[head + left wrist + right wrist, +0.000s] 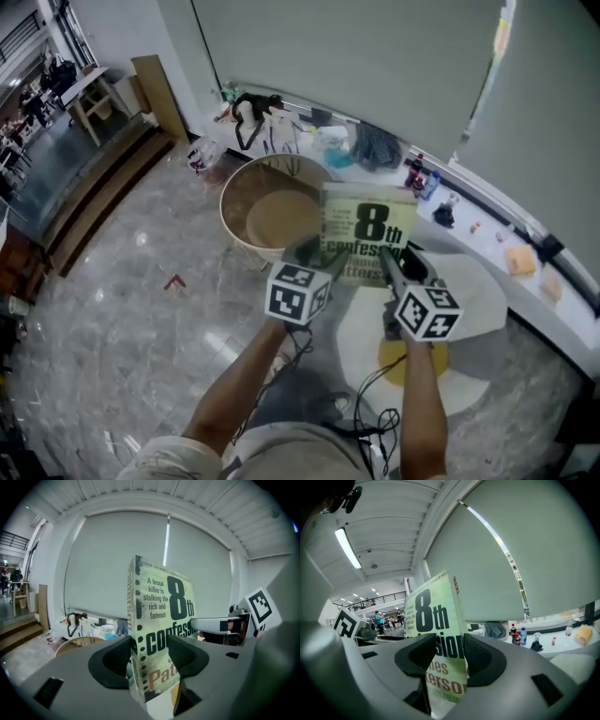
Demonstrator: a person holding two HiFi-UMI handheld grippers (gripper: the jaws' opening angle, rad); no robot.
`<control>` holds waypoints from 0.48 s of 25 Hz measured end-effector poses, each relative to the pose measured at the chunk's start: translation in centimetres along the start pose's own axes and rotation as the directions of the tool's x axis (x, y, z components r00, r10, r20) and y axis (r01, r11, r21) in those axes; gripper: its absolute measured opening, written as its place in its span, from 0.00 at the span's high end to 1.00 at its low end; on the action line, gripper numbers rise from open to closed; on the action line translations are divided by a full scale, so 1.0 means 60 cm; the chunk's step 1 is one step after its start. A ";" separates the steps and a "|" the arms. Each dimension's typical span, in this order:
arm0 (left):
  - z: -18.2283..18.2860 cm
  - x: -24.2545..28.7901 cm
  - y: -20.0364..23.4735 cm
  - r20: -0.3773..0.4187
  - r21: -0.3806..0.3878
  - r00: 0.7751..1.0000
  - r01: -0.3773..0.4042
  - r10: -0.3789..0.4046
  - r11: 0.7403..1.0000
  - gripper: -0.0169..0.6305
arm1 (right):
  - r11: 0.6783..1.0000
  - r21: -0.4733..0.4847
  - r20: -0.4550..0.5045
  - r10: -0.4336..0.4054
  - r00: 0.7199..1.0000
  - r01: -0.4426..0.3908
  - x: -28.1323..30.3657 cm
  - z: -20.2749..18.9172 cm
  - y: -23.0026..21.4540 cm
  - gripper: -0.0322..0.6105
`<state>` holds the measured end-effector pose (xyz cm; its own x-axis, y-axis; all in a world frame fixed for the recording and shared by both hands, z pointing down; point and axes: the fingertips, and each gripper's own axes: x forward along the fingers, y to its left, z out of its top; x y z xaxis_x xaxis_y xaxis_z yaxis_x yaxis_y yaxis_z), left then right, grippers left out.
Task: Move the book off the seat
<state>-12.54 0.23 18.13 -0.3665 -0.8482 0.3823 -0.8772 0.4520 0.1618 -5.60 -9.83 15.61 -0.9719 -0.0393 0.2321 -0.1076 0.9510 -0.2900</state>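
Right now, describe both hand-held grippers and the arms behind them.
The left hand-held gripper and right hand-held gripper: grey bodies, black jaw pads, each with a white cube of black square markers. Thin black cables trail below. Forearms bare, no sleeves in view.

Glossy grey floor (122, 309) meets a cluttered ledge (487, 217) under pale blinds (356, 47).

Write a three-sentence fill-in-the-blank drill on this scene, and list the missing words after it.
1. The left gripper and the right gripper are both shut on one ___.
2. The largest numeral on the cover of the book is ___.
3. In both gripper views the book stands ___, not lying flat.
Missing words: book; 8; upright.
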 end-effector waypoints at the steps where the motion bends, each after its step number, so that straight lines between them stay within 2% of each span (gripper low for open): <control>1: -0.002 -0.015 0.028 0.008 -0.008 1.000 -0.016 0.016 1.000 0.58 | 1.000 -0.002 -0.003 0.017 1.000 -0.017 0.020 -0.004 0.025 0.65; 12: 0.014 -0.125 0.325 0.069 -0.091 0.985 -0.150 0.157 0.984 0.58 | 0.985 -0.063 -0.056 0.156 0.986 -0.159 0.255 -0.006 0.253 0.65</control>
<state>-27.17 15.17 17.65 -0.5200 -0.7841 0.3388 -0.7804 0.5974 0.1846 -22.01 4.11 15.08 -0.9636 0.1263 0.2357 0.0616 0.9625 -0.2640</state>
